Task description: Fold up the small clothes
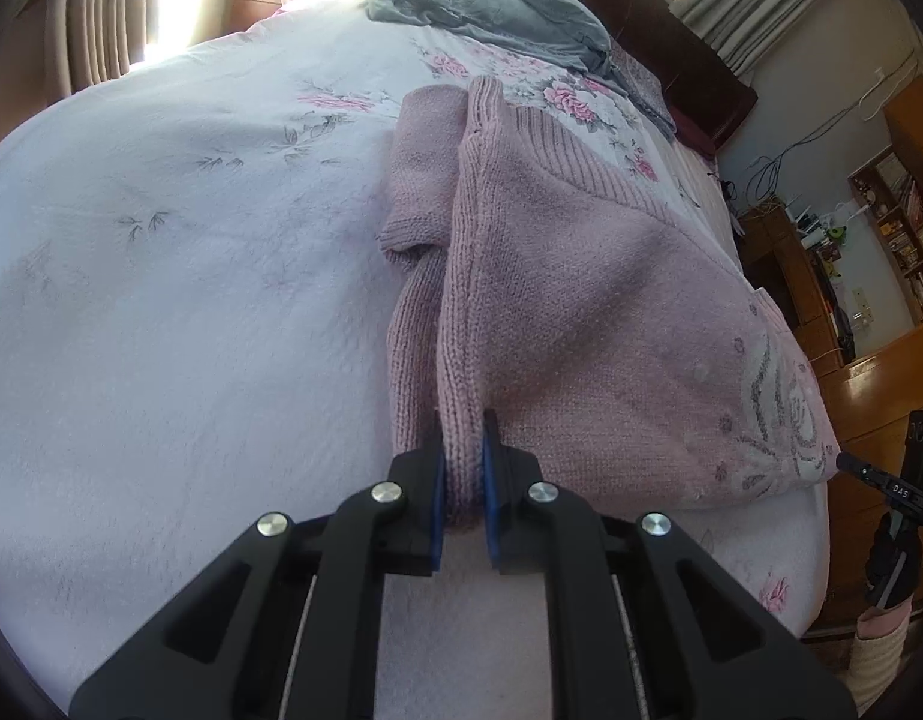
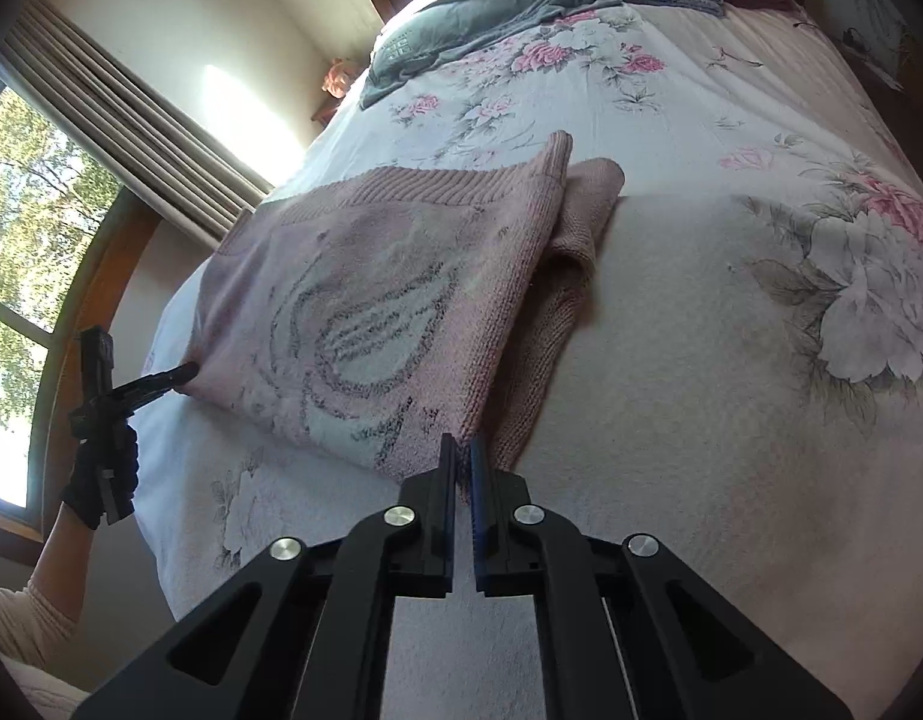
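Between the left gripper's (image 1: pixel 466 474) tight jaws, the pink sweater (image 1: pixel 581 312) is being pinched; the right gripper (image 2: pixel 465 468) is pinching its other corner, so both should be lifted evenly.

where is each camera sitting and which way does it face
Left wrist: rides the left gripper, looking up the bed toward the headboard; jaws shut on the pink knitted sweater, right gripper at far right.
Right wrist: rides the right gripper, facing the same way; jaws shut on the sweater's corner, gloved left hand visible.
Shared: sweater, floral white bedspread, grey pillow.
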